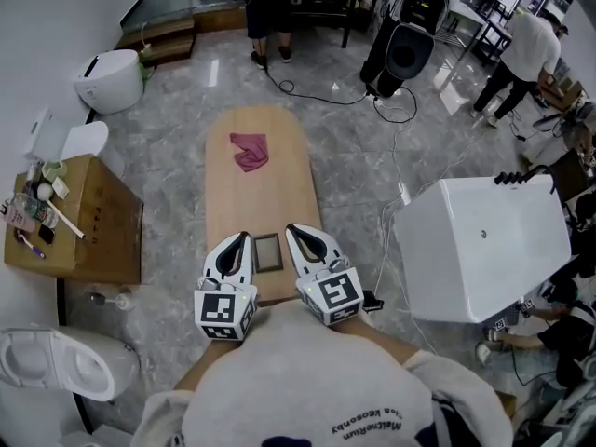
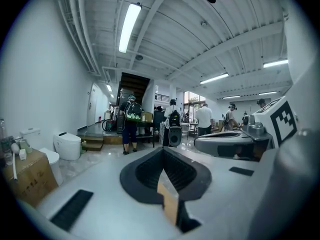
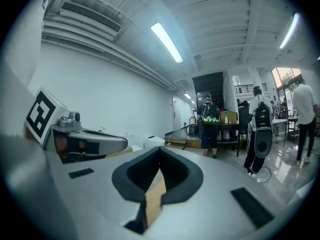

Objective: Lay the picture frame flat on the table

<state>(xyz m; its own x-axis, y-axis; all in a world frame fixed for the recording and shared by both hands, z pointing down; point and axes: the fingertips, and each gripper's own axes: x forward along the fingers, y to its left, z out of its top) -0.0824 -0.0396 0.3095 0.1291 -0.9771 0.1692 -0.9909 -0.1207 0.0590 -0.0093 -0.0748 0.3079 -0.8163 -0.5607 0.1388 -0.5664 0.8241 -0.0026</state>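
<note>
In the head view a small picture frame [image 1: 267, 251] with a dark border and grey middle lies flat on the near end of the long wooden table [image 1: 261, 194]. My left gripper [image 1: 240, 239] rests just left of the frame and my right gripper [image 1: 294, 233] just right of it, both shut with nothing between the jaws. The left gripper view shows my left gripper [image 2: 163, 154] closed over a strip of tabletop; the right gripper view shows my right gripper [image 3: 160, 165] the same way. The frame shows in neither gripper view.
A crumpled pink cloth [image 1: 250, 151] lies toward the table's far end. A cardboard box [image 1: 79, 220] with small items stands at the left, a white tub [image 1: 484, 245] at the right, toilets [image 1: 110, 80] at the left. People stand at the far side.
</note>
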